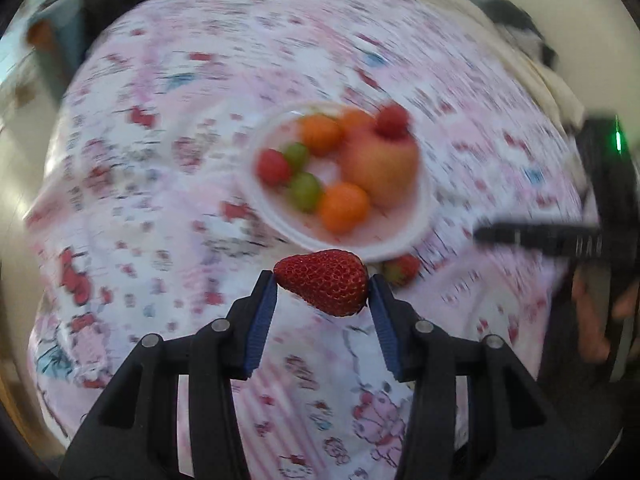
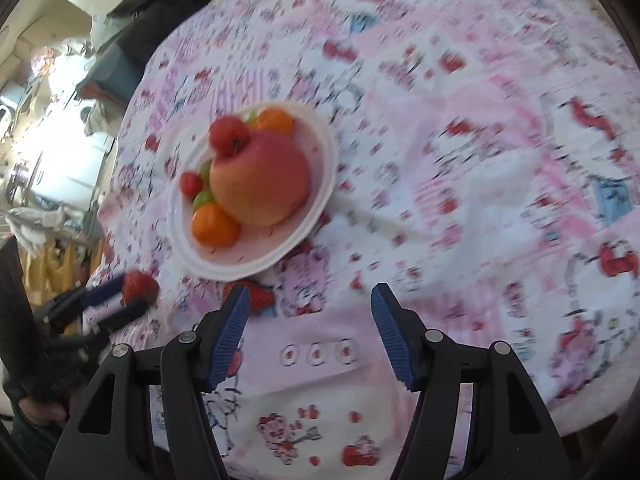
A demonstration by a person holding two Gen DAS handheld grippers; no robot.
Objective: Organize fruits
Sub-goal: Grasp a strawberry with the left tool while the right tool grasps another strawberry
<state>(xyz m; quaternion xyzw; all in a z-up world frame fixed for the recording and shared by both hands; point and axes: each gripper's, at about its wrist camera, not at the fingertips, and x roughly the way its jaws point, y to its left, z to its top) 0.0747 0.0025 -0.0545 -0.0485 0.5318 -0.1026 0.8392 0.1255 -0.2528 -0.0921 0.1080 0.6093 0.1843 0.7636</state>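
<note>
Strawberry (image 1: 325, 282) up in the air, clamped between the blue pads of the left gripper (image 1: 322, 286), just short of the white plate (image 1: 404, 236): deep red, seeded, sharp while everything behind blurs. Only the right wrist view shows it from the side, a red blob (image 2: 139, 286). Right gripper (image 2: 310, 300) gapes wide, nothing in it. Another strawberry (image 2: 260, 298) lies on the tablecloth (image 2: 460, 160) by the plate's near rim. Apple (image 2: 260, 180) dominates the plate.
</note>
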